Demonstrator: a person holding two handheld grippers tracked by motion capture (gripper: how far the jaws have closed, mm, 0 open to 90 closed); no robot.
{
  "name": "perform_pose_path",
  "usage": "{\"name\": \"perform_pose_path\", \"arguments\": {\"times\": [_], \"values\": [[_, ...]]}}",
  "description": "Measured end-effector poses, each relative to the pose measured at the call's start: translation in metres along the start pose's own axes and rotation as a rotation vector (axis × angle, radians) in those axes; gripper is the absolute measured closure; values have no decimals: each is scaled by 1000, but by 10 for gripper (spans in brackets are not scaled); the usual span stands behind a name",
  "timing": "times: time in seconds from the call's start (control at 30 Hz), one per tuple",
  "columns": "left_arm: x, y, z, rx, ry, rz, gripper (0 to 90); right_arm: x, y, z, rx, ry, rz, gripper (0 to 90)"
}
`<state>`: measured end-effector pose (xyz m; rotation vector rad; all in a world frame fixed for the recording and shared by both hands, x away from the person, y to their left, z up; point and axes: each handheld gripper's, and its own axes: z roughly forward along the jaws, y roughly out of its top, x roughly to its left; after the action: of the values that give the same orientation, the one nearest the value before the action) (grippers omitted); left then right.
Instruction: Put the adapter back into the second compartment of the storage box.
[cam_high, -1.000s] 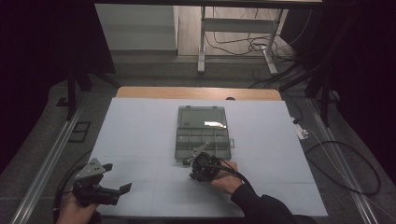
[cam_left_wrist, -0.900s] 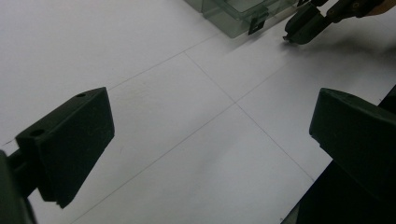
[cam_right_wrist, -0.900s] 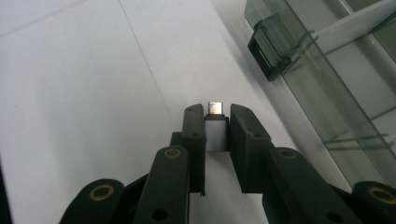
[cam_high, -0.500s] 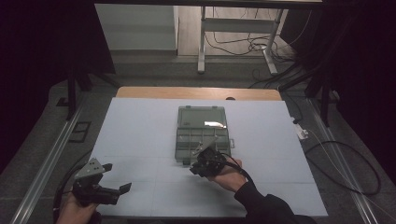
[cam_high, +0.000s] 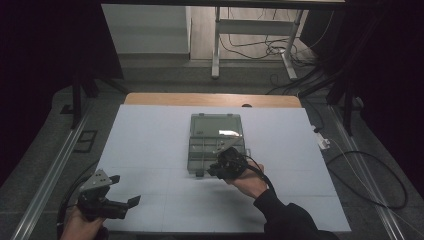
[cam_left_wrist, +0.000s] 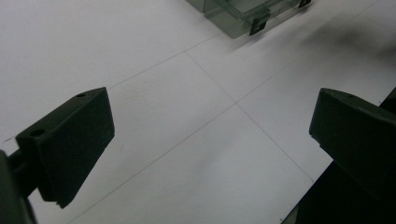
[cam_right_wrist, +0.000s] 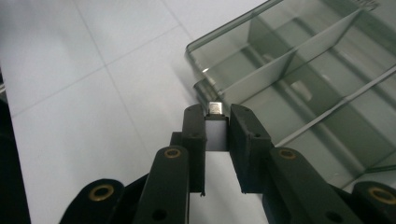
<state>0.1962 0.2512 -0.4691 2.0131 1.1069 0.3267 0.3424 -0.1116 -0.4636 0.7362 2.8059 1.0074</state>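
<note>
Your right tongs (cam_right_wrist: 216, 122), clenched on a small metal block (cam_right_wrist: 215, 109), had lifted at the clear box (cam_high: 216, 142); your left tongs (cam_left_wrist: 205, 140) stayed released.

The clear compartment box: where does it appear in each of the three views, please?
High view: the clear compartment box lies mid-table, just beyond the right claw.
Left gripper view: its corner, at the top edge.
Right gripper view: upper right, behind the claw's small grey piece.
Shared landmark: thin lines on the white table cover.
</note>
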Motion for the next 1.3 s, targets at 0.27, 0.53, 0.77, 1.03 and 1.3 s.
{"name": "perform_pose_path", "arguments": {"times": [0.27, 0.53, 0.77, 1.03, 1.3], "values": [[1, 0, 0, -3, -4, -5, 7, -16, 11, -1, -24, -31, 31, 758], [1, 0, 0, -4, -4, -11, 7, -31, 20, 3, -51, -62, 51, 759], [2, 0, 0, -7, -7, -20, 7, -45, 27, 8, -68, -104, 69, 758], [3, 0, 0, -6, -9, -22, 7, -59, 33, 19, -69, -136, 100, 758], [3, 0, 0, -6, -11, -22, 7, -69, 37, 37, -60, -162, 115, 759]]}}
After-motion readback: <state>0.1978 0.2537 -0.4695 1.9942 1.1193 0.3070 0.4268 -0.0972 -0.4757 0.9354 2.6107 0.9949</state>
